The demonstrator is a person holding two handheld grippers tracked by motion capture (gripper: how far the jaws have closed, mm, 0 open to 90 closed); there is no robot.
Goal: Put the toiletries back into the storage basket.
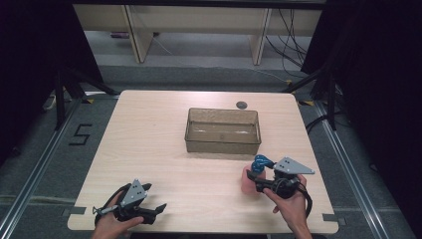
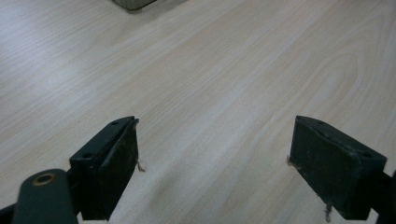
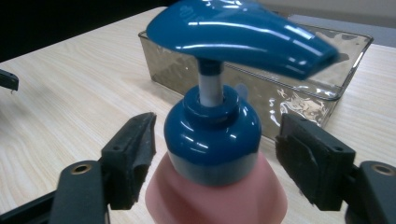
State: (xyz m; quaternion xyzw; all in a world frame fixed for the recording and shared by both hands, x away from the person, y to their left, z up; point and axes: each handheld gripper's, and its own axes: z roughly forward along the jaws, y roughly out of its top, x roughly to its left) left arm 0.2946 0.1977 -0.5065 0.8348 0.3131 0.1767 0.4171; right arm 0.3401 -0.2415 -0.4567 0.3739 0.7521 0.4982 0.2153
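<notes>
The pump bottle (image 3: 215,154) stands upright at the lower right of the high view, on the table (image 1: 164,149) just below the lower right corner of the clear bin (image 1: 223,130). Its pink body carries a blue collar and a blue pump head (image 3: 238,35) whose spout points to the right in the right gripper view.

Your right gripper (image 3: 215,161) is set around the bottle at the collar, one jaw on each side. A gap shows between each pad and the blue collar, so nothing is clamped: the jaws are parted and bracketing the bottle, not pinching it. Placing them under the pump head looks deliberate, since the head's overhang would stop a slip upward once you close. The collar is glossy and rounded, so expect it to want a firm, centred squeeze.

The bin sits open-topped and close by, the likely destination.

Your left gripper (image 2: 210,158) rests at the lower left of the high view, well apart from the bottle, jaws spread wide over bare wood, holding nothing.
</notes>
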